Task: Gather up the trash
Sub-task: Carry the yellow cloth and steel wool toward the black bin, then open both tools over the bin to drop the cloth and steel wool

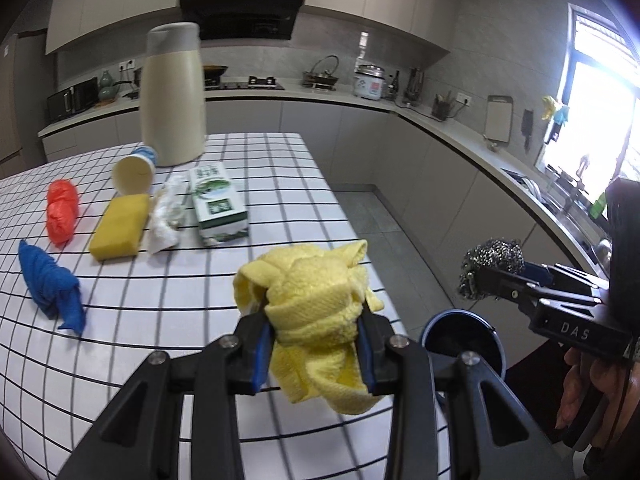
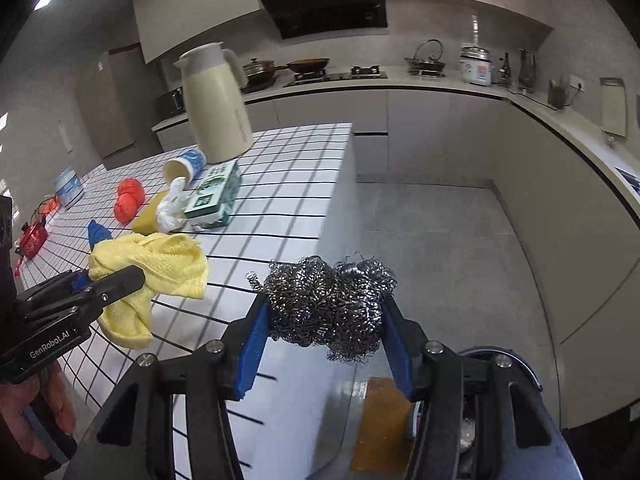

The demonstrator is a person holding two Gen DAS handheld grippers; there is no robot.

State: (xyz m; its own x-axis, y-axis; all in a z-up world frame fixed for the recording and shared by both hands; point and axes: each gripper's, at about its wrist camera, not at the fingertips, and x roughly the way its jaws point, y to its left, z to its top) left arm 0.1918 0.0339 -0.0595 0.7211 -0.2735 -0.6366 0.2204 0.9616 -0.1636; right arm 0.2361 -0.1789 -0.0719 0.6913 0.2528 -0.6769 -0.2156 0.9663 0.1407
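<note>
We hold two loads clear of the bench (image 1: 280, 184), near its right edge. The left hand-held gripper (image 1: 316, 344) is clenched on a bunched yellow cloth (image 1: 316, 304), with loose folds hanging below the pads. The right hand-held gripper (image 2: 326, 320) grips a steel wool scourer (image 2: 328, 300) across its middle.

Risks as we judge them:
- The cloth is caught only at a bunched waist. A trailing fold could drag on the bench edge or slip free if we swing fast.
- The scourer is springy and its wire loops may snag on the pads, so it may not fall cleanly on release.
- The dark round bin (image 1: 464, 340) sits low beside the bench, partly hidden behind both grippers. A drop from here could miss it or hit its rim.
- The two grippers are close together and could knock each other over the bin mouth.

Remaining on the bench: blue cloth (image 1: 52, 284), red plastic bag (image 1: 62, 212), yellow sponge (image 1: 120, 226), crumpled white wrapper (image 1: 166, 216), green-and-white carton (image 1: 218, 204), tipped paper cup (image 1: 134, 174), and a tall cream jug (image 1: 174, 96) behind them. None of these block the way to the bin; only the bench corner does.
</note>
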